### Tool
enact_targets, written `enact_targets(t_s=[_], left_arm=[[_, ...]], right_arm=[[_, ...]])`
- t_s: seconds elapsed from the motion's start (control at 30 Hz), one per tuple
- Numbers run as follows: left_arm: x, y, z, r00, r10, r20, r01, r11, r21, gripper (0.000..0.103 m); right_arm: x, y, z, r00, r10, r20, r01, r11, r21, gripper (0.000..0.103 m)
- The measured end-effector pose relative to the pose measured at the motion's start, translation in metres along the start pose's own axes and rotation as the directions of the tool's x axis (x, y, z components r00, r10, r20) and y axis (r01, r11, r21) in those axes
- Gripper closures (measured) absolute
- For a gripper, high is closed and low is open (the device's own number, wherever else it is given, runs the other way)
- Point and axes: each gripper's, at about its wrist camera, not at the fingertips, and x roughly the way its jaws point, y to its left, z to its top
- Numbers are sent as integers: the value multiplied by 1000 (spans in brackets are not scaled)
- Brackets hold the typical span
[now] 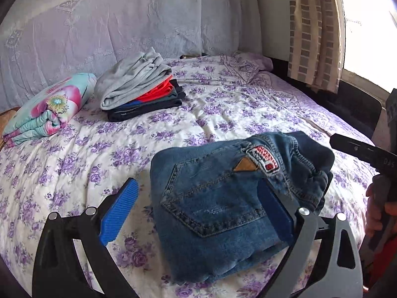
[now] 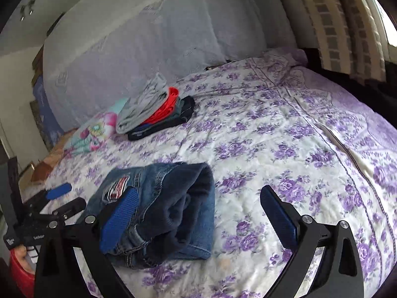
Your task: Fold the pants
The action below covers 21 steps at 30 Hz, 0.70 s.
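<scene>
The folded blue jeans (image 1: pixel 223 198) lie on the floral bedsheet (image 1: pixel 223 104), back pocket and patch facing up. My left gripper (image 1: pixel 198 213) is open wide over them. Its right finger overlaps the jeans' right side, and its left pad (image 1: pixel 119 211) stands clear of the fabric over the sheet. In the right wrist view the jeans (image 2: pixel 158 211) show their dark fleece lining. My right gripper (image 2: pixel 198 221) is open there, its left pad in front of the jeans and its right pad over bare sheet. The left gripper (image 2: pixel 65 197) appears at the left edge, open.
A stack of folded clothes (image 1: pixel 139 92) with a grey piece on top sits at the back left, beside a folded floral blanket (image 1: pixel 47 109). A lace-covered headboard (image 1: pixel 111 19) is behind, and a curtain (image 1: pixel 315 32) and window at the right. A hand (image 1: pixel 377 211) holds the right gripper.
</scene>
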Motion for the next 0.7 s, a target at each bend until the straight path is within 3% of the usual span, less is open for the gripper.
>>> enact_targets(t_s=[0.07, 0.13, 0.2, 0.27, 0.33, 0.4, 0.47, 0.53, 0.6, 0.7], left_arm=[[9, -3, -10, 1000, 19, -18, -19, 1000, 15, 9], [26, -2, -19, 998, 23, -57, -23, 1000, 10, 7], [45, 7, -25, 993, -27, -111, 20, 998, -63, 4], [59, 24, -25, 978, -139, -159, 108, 976, -188, 4], [69, 39, -27, 957, -229, -181, 171, 942, -288, 4], [69, 42, -30, 951, -252, -179, 184, 927, -327, 4], [54, 40, -28, 964, -213, -159, 156, 938, -310, 5], [34, 40, -21, 978, -182, -101, 148, 950, -277, 6], [16, 40, -12, 981, -189, -46, 170, 950, -261, 5], [10, 34, -3, 978, -204, -36, 191, 955, -226, 5]], right_arm=[[18, 9, -10, 996, -62, -60, 57, 995, -79, 3], [38, 0, -18, 986, -121, -110, 112, 990, -85, 3], [56, -22, -17, 985, -62, -161, 62, 998, -4, 3], [69, -33, -13, 979, -7, -205, 17, 999, 47, 3], [70, -27, -10, 981, -33, -192, 33, 999, -1, 3], [67, -22, -9, 981, -40, -192, 37, 999, -19, 3], [52, -18, -3, 985, -54, -166, 54, 999, -5, 3], [27, -9, 7, 993, -83, -82, 83, 997, 3, 3], [11, 9, 22, 999, -50, -17, 49, 998, -29, 3], [15, 47, 37, 1000, -11, -3, 10, 991, -130, 3]])
